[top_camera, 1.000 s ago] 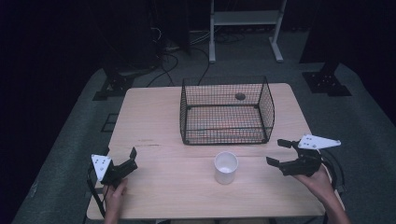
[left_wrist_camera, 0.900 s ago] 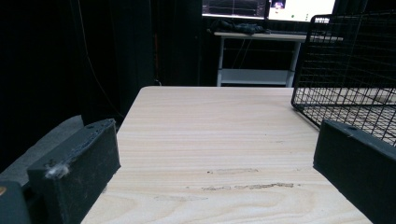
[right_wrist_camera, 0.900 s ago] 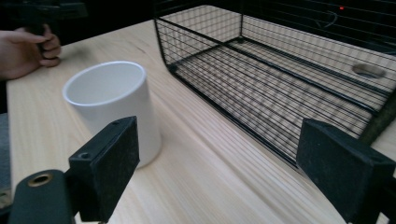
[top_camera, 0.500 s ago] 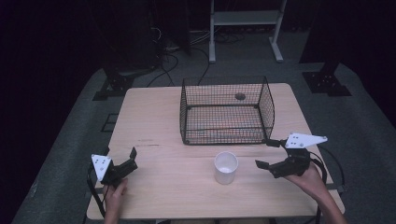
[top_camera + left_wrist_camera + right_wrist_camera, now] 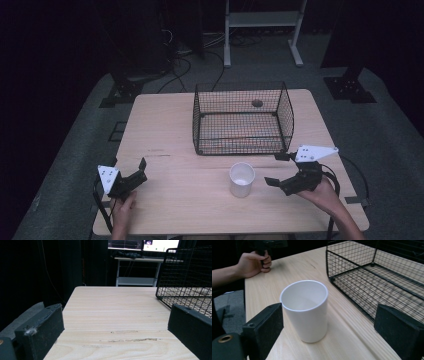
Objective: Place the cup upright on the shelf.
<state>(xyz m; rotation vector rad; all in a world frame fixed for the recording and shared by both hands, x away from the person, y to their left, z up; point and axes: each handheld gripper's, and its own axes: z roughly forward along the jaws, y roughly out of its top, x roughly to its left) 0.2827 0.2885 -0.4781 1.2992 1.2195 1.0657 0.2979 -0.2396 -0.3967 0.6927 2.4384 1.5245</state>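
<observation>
Pale wooden tabletop (image 5: 165, 125), dark room behind. White smooth plastic cup (image 5: 242, 179) upright, in front of black wire basket (image 5: 243, 118). My right tongs (image 5: 277, 169) just been opening, jaws wide, cup not yet between them. Left tongs (image 5: 129, 171) open, idle. Cup likely light, slick, tippy; grip mid-wall.
</observation>
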